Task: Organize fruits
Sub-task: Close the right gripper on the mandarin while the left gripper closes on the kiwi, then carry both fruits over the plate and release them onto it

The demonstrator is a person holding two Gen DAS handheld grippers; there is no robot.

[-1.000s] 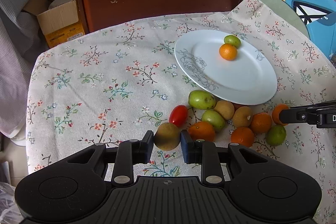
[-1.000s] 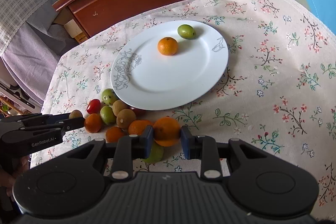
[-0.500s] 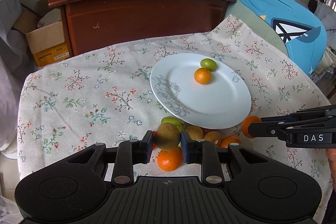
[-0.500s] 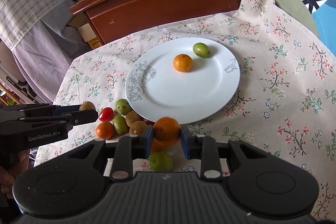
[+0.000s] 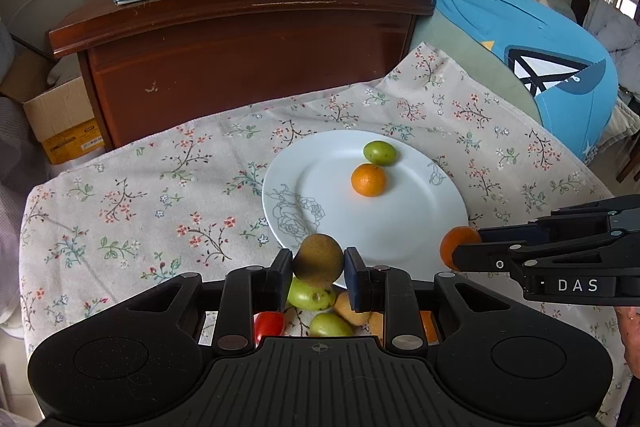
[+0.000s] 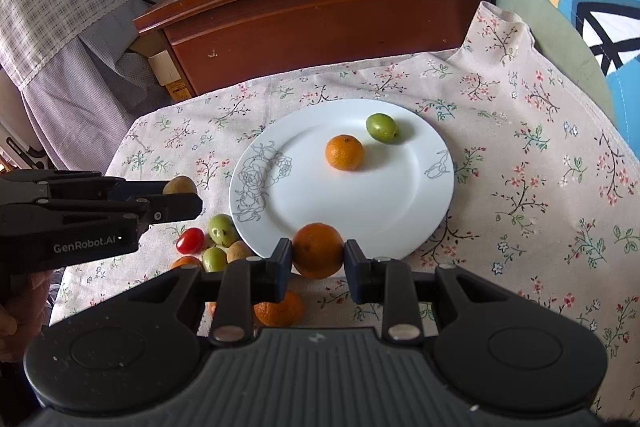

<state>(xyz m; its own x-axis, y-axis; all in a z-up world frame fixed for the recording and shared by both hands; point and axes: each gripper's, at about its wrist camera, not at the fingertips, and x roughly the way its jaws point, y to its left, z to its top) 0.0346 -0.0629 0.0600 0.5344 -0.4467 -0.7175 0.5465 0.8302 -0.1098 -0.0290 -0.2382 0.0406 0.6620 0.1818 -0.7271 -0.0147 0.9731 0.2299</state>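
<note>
Left gripper (image 5: 318, 269) clamps a brown fruit (image 5: 318, 259) above the plate's (image 5: 400, 227) rim.

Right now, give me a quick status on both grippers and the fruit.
Left hand-held gripper shut on brown fruit. Right hand-held gripper shut on orange. Both at white plate near edge. Nothing blocking.

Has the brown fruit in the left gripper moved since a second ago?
Yes. The brown fruit, clamped in the left gripper, has been lifted off the pile on the cloth and carried toward the white plate, now at its near rim.
</note>
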